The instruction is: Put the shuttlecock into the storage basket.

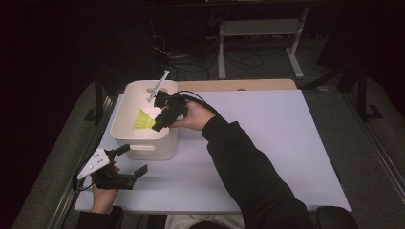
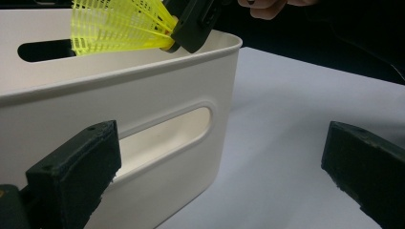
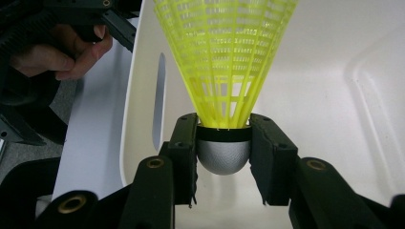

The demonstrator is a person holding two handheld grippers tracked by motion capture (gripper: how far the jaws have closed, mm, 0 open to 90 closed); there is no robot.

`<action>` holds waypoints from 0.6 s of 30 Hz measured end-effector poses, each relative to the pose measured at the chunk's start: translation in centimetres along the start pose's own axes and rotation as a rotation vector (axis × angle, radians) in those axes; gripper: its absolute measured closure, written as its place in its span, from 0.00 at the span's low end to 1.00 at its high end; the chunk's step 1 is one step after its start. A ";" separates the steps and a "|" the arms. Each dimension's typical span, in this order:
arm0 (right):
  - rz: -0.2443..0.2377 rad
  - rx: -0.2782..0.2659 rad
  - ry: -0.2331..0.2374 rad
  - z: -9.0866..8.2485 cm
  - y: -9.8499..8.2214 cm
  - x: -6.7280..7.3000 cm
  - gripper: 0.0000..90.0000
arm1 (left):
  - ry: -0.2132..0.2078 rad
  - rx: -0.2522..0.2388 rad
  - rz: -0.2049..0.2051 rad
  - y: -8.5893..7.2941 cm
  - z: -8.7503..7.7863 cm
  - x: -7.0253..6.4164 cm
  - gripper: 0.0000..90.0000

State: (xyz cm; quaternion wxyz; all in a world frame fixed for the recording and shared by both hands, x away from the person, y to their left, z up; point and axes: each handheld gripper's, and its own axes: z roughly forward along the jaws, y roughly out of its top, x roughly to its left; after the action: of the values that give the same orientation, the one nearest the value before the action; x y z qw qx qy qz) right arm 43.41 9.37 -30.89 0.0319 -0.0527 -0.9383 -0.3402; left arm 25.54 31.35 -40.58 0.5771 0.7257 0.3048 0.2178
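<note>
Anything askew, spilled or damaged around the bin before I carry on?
Nothing stands out. The right gripper pinches the yellow shuttlecock squarely by its grey cap over the white bin, skirt intact. The bin sits upright on the table; the left gripper waits open beside it. The bin's interior is partly hidden.

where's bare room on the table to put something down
The white tabletop is bare from the right arm's black sleeve out to its right edge. It is crowded at the left, where the white plastic bin sits with the left gripper just in front.
</note>
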 end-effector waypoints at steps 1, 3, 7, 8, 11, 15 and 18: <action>0.004 0.003 -0.001 0.0 0.0 0.0 0.64 | 0.000 0.000 0.001 0.0 0.0 0.0 0.00; 0.012 0.004 -0.008 0.0 -0.1 -0.1 0.60 | 0.000 0.001 -0.001 0.0 0.0 0.0 0.00; 0.011 -0.009 -0.025 -0.4 0.0 0.0 0.48 | 0.000 0.002 0.000 0.0 0.0 0.0 0.00; 0.013 -0.012 -0.032 -0.5 0.0 0.0 0.45 | 0.000 0.002 0.000 0.0 0.0 0.0 0.00; 0.019 -0.024 -0.050 -1.0 0.0 0.0 0.36 | 0.000 0.002 0.000 0.0 0.0 0.0 0.00; 0.037 -0.028 -0.077 -1.4 -0.1 -0.1 0.27 | -0.001 0.006 0.002 0.0 0.0 0.0 0.00; 0.048 -0.035 -0.090 -1.8 -0.2 -0.1 0.21 | -0.002 0.009 0.003 0.0 0.0 0.0 0.00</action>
State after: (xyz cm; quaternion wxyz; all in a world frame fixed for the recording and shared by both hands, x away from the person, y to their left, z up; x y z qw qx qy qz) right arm 43.55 8.04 -29.60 -0.0032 -0.0913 -0.9311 -0.3531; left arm 25.57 31.34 -40.61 0.5738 0.7290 0.3039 0.2165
